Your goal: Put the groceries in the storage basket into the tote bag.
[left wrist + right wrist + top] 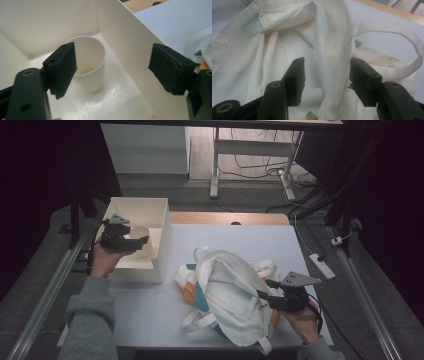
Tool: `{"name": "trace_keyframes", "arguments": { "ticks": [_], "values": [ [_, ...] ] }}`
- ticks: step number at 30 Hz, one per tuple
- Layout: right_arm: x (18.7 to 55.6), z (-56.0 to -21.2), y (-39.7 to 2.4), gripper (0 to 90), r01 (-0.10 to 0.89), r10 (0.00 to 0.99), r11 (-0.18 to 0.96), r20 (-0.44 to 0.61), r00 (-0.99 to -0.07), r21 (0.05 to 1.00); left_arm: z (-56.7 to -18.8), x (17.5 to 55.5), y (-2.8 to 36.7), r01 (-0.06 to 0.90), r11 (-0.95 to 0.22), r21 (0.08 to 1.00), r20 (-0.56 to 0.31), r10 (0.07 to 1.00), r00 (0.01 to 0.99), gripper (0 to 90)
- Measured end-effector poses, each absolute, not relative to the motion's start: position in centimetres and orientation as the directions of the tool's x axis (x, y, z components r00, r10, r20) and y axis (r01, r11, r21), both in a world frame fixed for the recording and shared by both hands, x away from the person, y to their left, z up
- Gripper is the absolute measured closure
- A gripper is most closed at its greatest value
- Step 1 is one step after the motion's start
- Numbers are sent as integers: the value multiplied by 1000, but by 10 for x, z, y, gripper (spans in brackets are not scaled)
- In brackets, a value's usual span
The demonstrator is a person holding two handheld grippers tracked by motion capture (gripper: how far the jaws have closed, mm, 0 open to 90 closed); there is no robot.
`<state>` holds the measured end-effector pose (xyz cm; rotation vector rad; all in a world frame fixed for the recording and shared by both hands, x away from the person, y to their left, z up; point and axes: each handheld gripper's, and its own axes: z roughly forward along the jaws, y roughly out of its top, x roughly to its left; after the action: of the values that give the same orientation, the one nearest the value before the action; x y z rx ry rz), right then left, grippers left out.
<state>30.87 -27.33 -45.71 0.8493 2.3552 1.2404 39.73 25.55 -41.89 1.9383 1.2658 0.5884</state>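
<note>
A white paper cup [141, 231] [91, 62] stands upright inside a white open box [135, 205] [125, 50] at the table's left. My left gripper [140, 242] [112, 67] reaches into the box beside the cup, jaws wide open, nothing between the pads. A crumpled white tote bag [225, 285] [274, 50] with orange and teal print lies on the table's middle right. My right gripper [264, 289] [327, 75] sits at the bag's right edge. A fold of the bag's rim runs loosely between its open jaws, with a gap at the left pad.
The pale table [240, 235] has a wooden strip [225, 217] along its back edge. The bag's strap loop [387, 27] arches beyond the right gripper. A power strip [320, 265] and cables lie on the floor at the right. Metal rails run along both table sides.
</note>
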Motion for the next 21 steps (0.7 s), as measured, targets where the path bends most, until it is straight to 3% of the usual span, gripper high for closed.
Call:
{"name": "trace_keyframes", "arguments": {
  "ticks": [21],
  "values": [
    [309,-458,-268,472,336,622,459,-26,-783,823,-442,440,262,676,-221,703,-38,938,345,50]
  ]
}}
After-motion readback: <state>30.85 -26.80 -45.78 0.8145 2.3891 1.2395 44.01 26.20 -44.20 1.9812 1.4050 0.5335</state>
